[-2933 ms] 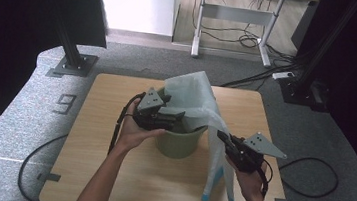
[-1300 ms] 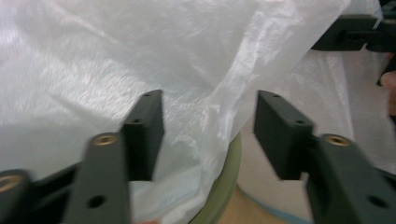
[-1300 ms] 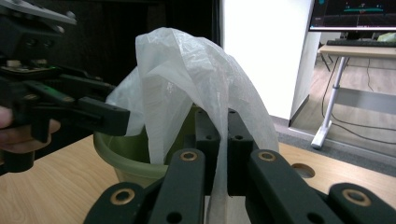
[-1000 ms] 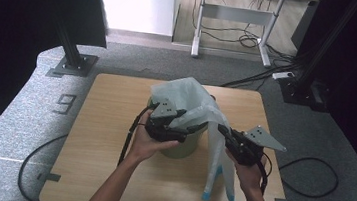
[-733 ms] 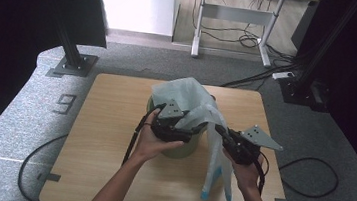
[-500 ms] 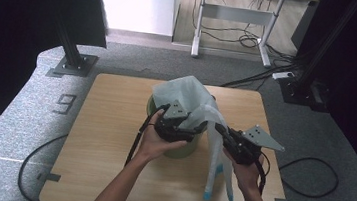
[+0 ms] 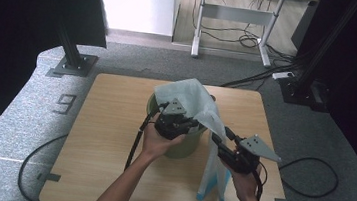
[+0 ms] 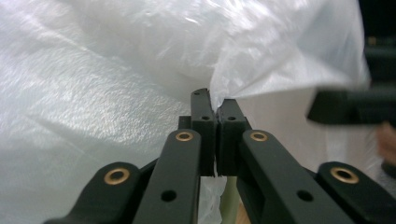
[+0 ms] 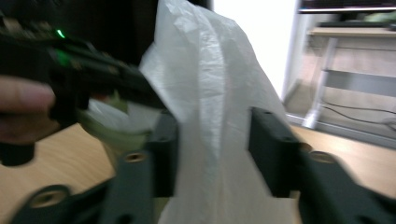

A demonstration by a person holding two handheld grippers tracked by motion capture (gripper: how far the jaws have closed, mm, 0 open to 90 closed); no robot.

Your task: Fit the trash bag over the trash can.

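Observation:
A white translucent plastic bag (image 7: 189, 94) is draped over a pale green bin (image 7: 182, 143) on the wooden table (image 7: 109, 118), and one part hangs down to the right. My left gripper (image 7: 199, 125) is at the bin's near rim. Its jaws have just been closing and are now shut on a fold of the bag (image 8: 116, 70), pinched at the tips (image 8: 215, 105). My right gripper (image 9: 212, 135) is beside the hanging part. Its jaws have just been opening, and the bag (image 9: 210, 70) hangs loose between the parted fingers (image 9: 271, 140).
The other gripper's black jaw (image 8: 345, 105) is close on the right in the left gripper view. A hand and the left gripper (image 9: 93, 70) crowd the bin (image 9: 121, 130) in the right gripper view. Black cables trail off the table's near side; a desk frame (image 7: 234, 31) stands beyond.
The left hand has shifted right across the bin toward the bag's hanging part. The right hand has edged slightly left. The bag stays draped over the bin.

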